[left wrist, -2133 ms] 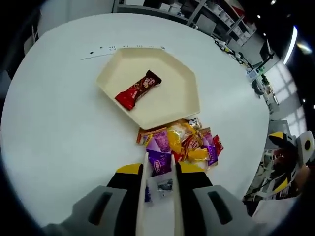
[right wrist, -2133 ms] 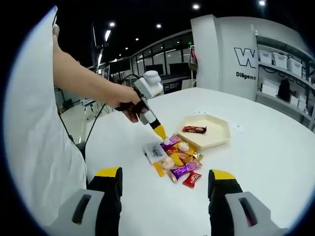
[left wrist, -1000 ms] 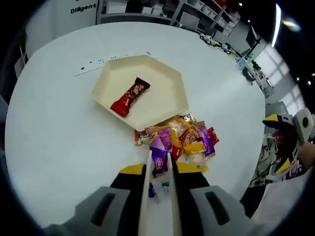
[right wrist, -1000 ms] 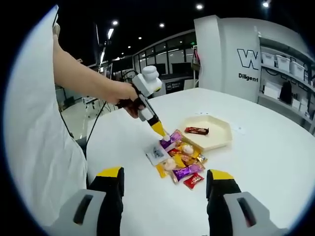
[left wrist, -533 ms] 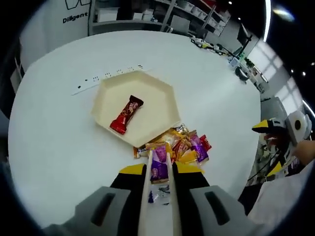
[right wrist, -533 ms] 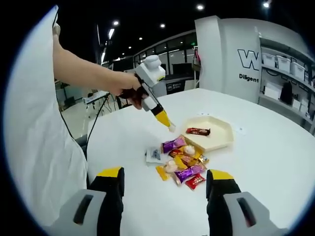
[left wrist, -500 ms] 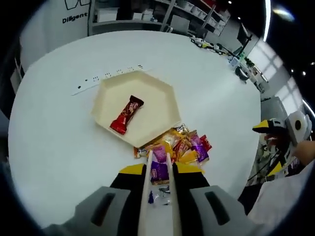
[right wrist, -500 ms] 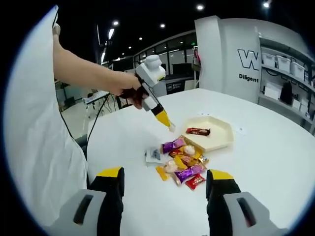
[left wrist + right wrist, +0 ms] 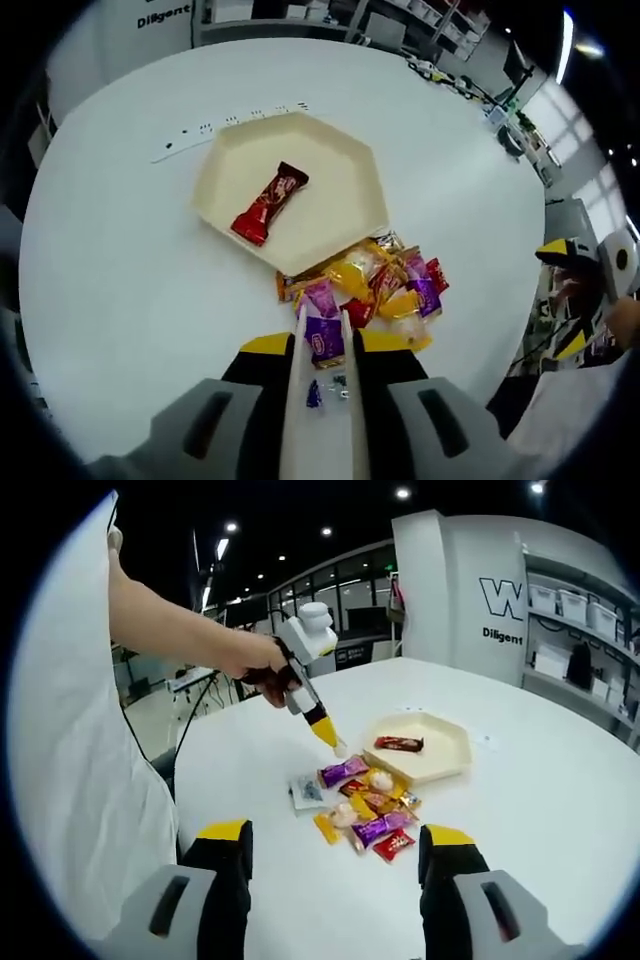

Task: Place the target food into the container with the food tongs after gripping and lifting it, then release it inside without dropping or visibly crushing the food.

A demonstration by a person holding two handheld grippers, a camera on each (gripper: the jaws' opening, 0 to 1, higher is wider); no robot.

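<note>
Purple candy (image 9: 322, 338) is the one in play, a shiny violet wrapper with a small logo patch. It sits at the near edge of the sweets pile (image 9: 385, 285), which is mostly yellow, orange, red and more purple wrappers. The pile lies on the table just outside the hexagonal cream tray (image 9: 340, 150). A red chocolate bar (image 9: 268, 203) already lies in the tray, on its own.

The left gripper (image 9: 324, 346) has its jaws squeezed in on the food tongs (image 9: 296, 400). Its two pale blades run nearly parallel, with a narrow gap between them. The blade tips are right at the purple candy, but I honestly can't tell if they're pinching it or just hovering over it. From the right gripper view, a hand (image 9: 262, 680) holds that gripper angled down at the pile, bare forearm out of a white sleeve (image 9: 70, 780).

The right gripper (image 9: 338, 832) hangs back, well away from the pile, jaws wide apart with nothing between them.

A clear packet (image 9: 305, 791) lies flat just beside the pile. The round table (image 9: 120, 280) is white, with a power strip (image 9: 225, 130) just behind the tray. The room has dark ceilings with spot lights and shelves (image 9: 575, 600) holding bins.
</note>
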